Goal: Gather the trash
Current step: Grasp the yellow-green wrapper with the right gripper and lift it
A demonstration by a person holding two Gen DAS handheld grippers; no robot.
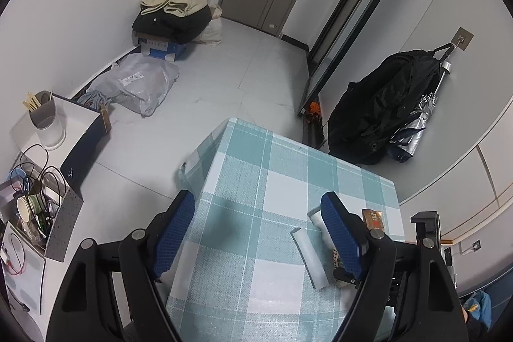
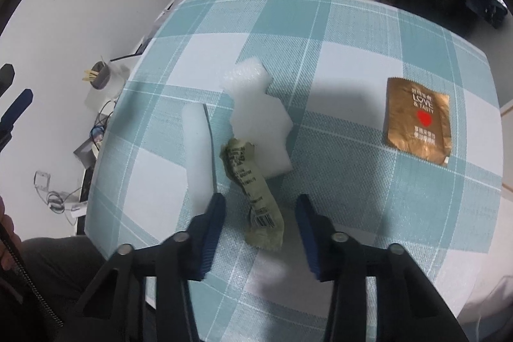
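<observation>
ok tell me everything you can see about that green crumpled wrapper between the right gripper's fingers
The green wrapper is a long, crumpled strip of thin olive-green packaging with dark print and a barcode near its lower end. It lies flat on the checked tablecloth, its upper end touching or overlapping the white foam piece. The open right gripper straddles it without gripping.

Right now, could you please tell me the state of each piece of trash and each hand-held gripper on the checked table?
Left hand-held gripper: open, empty.
Right hand-held gripper: open, empty, straddling the green wrapper.
Crumpled green paper wrapper: twisted, lying flat, ungrasped.
White foam sheet: flat, under the wrapper's far end.
White foam strip: flat.
Gold foil sachet: flat, apart.
</observation>
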